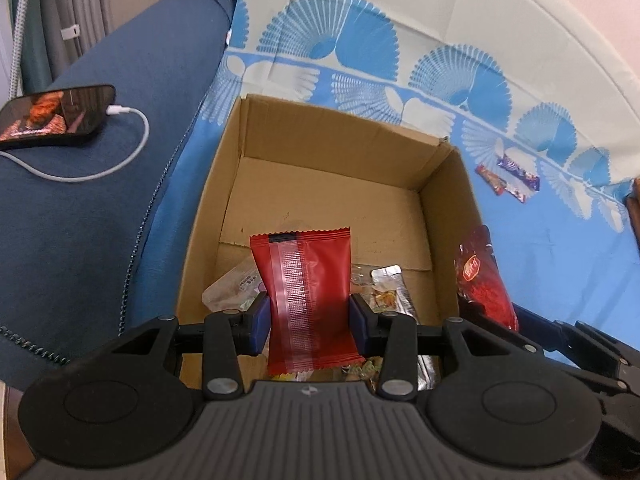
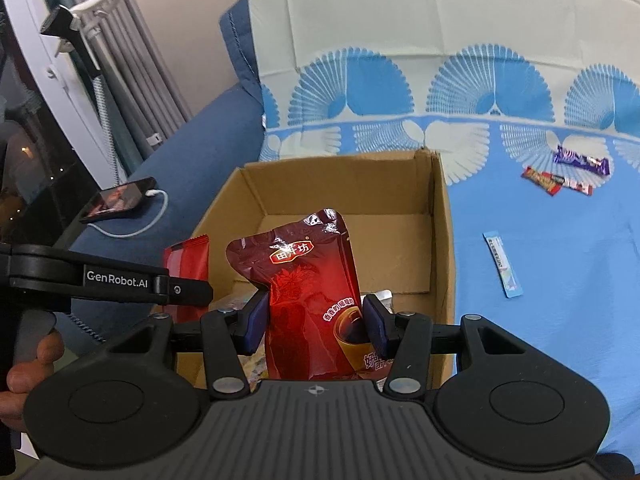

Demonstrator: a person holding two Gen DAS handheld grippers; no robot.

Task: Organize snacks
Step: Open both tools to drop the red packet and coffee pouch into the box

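Both grippers pinch snacks over the cardboard box [image 1: 440, 216]: L gripper [image 1: 310, 320] clamps red packet [image 1: 306, 276] btwn pads, R gripper [image 2: 314, 322] glossy pouch [image 2: 304, 280]; simultaneous release could bounce one off the rim.

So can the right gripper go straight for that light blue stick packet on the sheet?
Probably not yet: the right gripper is clamped on a dark red pouch. The light blue stick packet itself lies uncovered right of the cardboard box.
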